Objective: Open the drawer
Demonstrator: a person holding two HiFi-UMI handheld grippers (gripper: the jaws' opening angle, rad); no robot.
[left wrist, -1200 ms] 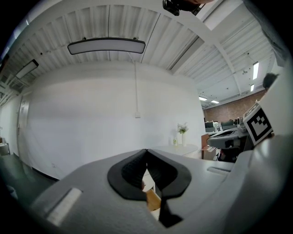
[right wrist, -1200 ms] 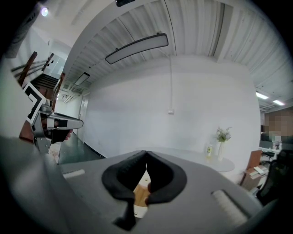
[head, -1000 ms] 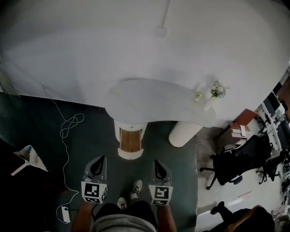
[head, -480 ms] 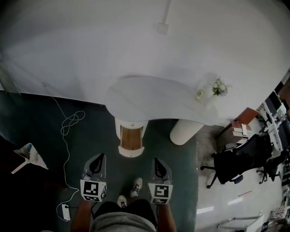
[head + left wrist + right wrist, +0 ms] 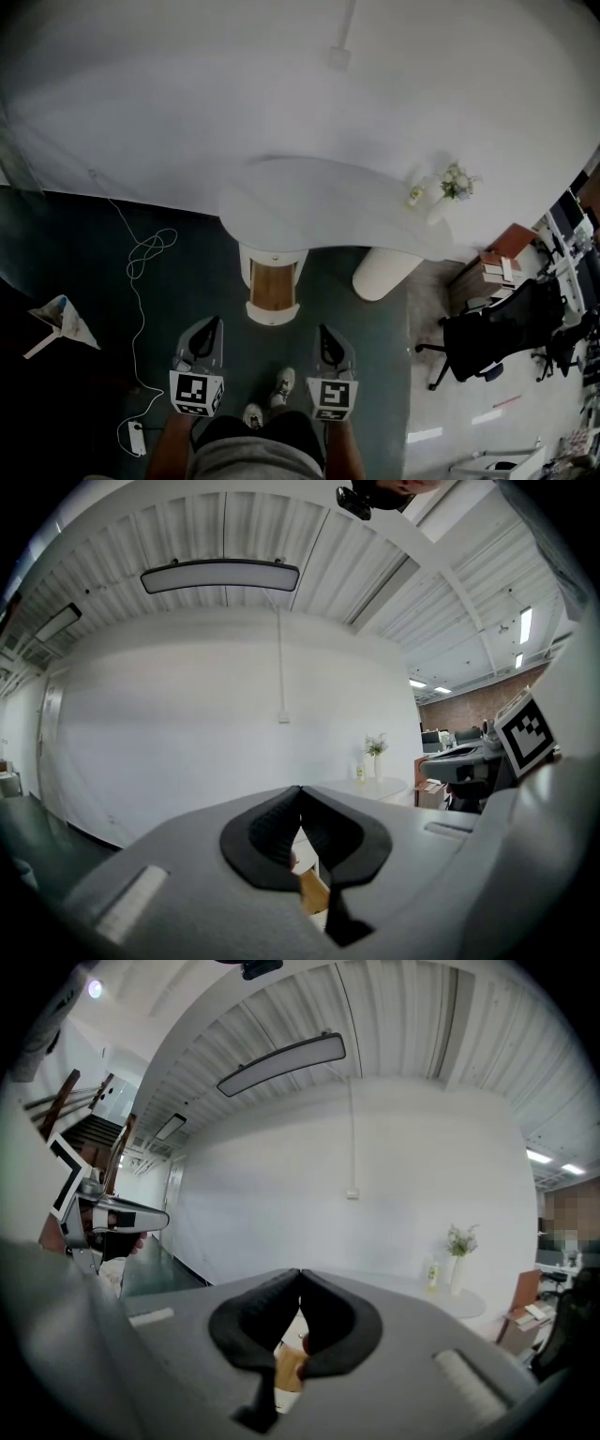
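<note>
Drawer (image 5: 271, 286) sits in the round pedestal (image 5: 272, 256) under the left end of the white desk (image 5: 319, 211), its wood front facing me. I cannot tell whether it is pulled out at all. My left tool (image 5: 209, 324) and right tool (image 5: 324, 331) hang side by side over the dark floor (image 5: 187, 253), near my shoes (image 5: 281, 384). Both are well short of the pedestal and touch nothing. Each has its jaws pressed together with nothing between them. A vase (image 5: 452, 185) of flowers stands on the desk's right end. A white cable (image 5: 141, 262) loops across the floor to my left, and a black chair (image 5: 492, 337) stands off to the right.
</note>
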